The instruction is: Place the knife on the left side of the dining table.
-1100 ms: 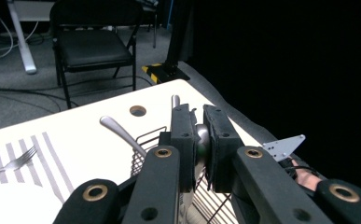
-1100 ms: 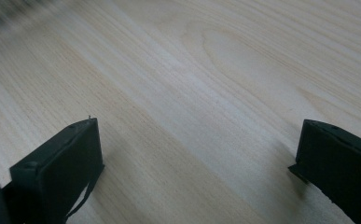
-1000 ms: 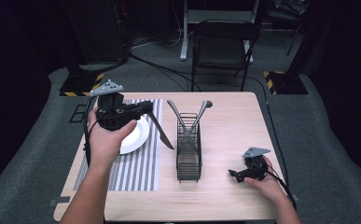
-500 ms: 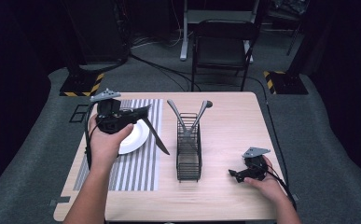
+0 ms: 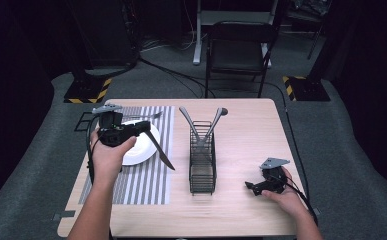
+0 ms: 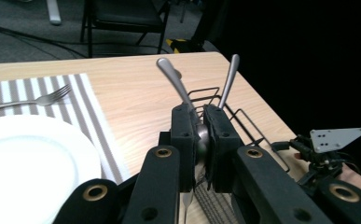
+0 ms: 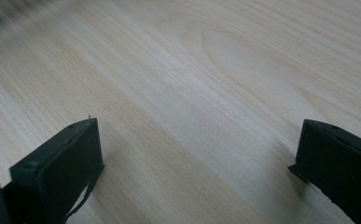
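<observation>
My left gripper (image 5: 143,130) hovers over the white plate (image 5: 140,151), shut on a table knife (image 5: 162,154). The knife's blade slants down to the right, over the striped placemat (image 5: 151,182). In the left gripper view the pads (image 6: 185,133) pinch the metal knife (image 6: 201,140) between them. A black wire rack (image 5: 202,165) in the middle of the table holds two utensils, handles (image 5: 188,122) splayed upward. My right gripper (image 5: 251,186) rests low at the table's right front. In its own view its jaws (image 7: 199,135) stand wide open over bare wood.
A fork (image 5: 141,117) lies on the placemat behind the plate. The wooden table (image 5: 251,130) has bare room right of the rack. A black chair (image 5: 238,50) stands beyond the far edge, with cables on the floor.
My left gripper has come down and slightly left with the knife, closer to the plate and placemat. The right gripper has stayed where it was.
</observation>
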{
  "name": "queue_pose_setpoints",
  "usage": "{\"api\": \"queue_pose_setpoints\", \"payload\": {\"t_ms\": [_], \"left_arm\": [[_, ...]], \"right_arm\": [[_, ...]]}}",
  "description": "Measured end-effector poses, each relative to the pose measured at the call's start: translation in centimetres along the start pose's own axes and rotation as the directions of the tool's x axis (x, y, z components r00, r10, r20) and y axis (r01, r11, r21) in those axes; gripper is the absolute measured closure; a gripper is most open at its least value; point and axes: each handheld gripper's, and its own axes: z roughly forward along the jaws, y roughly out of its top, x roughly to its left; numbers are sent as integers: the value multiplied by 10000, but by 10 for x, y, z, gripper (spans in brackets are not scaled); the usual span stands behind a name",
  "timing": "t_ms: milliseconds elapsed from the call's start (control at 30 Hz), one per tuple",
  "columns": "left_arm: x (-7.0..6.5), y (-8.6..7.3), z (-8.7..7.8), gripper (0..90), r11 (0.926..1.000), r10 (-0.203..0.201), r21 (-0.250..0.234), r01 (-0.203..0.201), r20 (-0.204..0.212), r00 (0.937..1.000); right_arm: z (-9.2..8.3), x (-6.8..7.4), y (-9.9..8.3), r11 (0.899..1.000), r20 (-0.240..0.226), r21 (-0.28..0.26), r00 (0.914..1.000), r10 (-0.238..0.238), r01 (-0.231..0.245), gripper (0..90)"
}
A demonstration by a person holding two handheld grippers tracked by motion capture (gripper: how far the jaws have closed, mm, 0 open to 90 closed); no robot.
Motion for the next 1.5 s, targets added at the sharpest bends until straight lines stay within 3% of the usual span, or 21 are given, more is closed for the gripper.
{"api": "queue_pose_setpoints", "payload": {"t_ms": [500,1067,1467,1500], "left_arm": [[32,-22,-3,834,9978,-617,213,629,-523,9967],[53,-39,2,834,9936,-1078,242,1101,-821,9908],[69,-52,-4,831,9842,-1771,-207,1760,-954,9796],[73,-56,-6,829,9812,-1930,-297,1909,-1035,9757]], "right_arm": [[0,0,0,10000,7,16,10000,19,-19,0],[0,0,0,10000,5,22,10000,23,-23,0],[0,0,0,10000,-4,36,10000,45,-45,0],[0,0,0,10000,0,1,10000,-8,8,0]]}}
